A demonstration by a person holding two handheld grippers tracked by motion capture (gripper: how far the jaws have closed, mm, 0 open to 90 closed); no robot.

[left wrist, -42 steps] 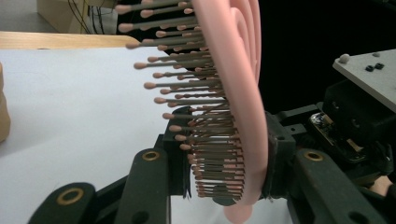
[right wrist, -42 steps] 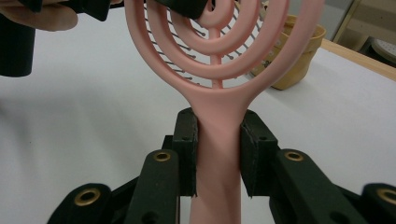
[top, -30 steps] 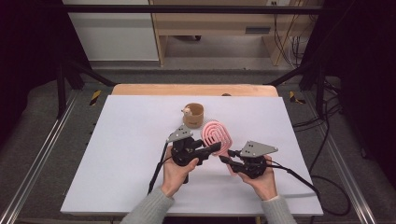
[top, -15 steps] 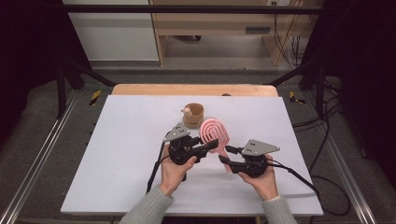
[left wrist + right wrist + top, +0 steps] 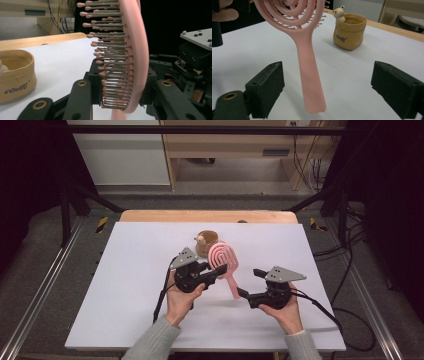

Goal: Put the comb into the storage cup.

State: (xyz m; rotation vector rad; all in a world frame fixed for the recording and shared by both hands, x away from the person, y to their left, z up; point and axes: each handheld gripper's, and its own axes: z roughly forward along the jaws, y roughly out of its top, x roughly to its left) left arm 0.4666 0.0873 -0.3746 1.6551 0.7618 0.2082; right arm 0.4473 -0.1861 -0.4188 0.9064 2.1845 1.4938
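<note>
A pink hairbrush with a spiral head hangs above the white table, its handle pointing down towards me. My left gripper is shut on the brush head, one pad against the bristles and one against the back. My right gripper has just been opening. Its jaws now stand wide on either side of the handle without touching it, as the right gripper view shows. A tan fabric pouch with a small bear figure stands just behind the brush.
The white table top has free room to the left, the right and the front. A wooden edge runs along its back. Metal rails and cables lie on the floor at both sides.
The right gripper's jaws have spread apart and let go of the brush handle. The left gripper keeps its hold on the brush head and has shifted slightly.
</note>
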